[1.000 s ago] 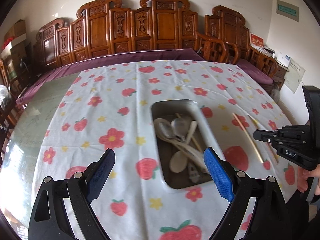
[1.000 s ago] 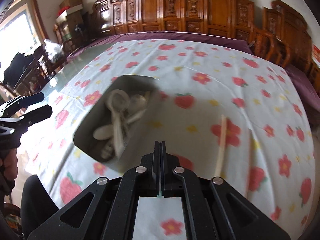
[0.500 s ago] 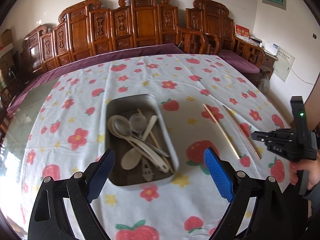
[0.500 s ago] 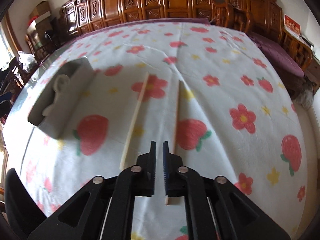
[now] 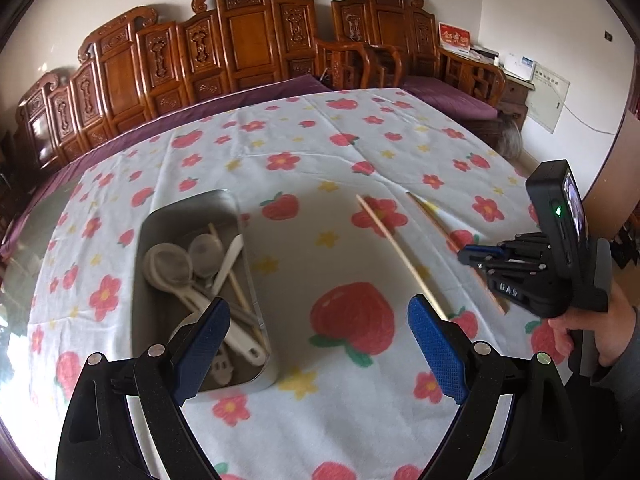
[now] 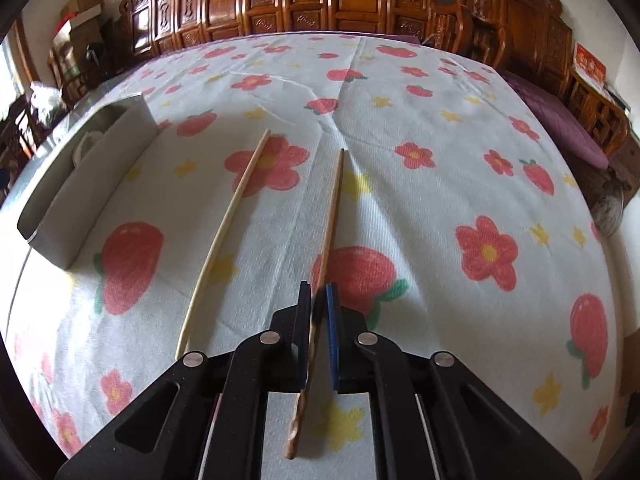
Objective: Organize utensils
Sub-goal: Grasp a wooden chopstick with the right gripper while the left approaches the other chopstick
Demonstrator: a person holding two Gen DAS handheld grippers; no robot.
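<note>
The right gripper [image 6: 318, 300] grips the brown chopstick [image 6: 334, 208] near its thick end, right of the metal tray [image 6: 60, 216]; light, stiff, slippery, it may swivel; left gripper [image 5: 320, 344] gapes empty

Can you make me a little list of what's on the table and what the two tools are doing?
tray: metal, on the flowery cloth, holds spoons
pale chopstick: lying on the cloth, nothing touching it
brown chopstick: between the right tool's pads
left tool: open, empty, near the tray
right tool: narrow gap, around the brown chopstick
</note>
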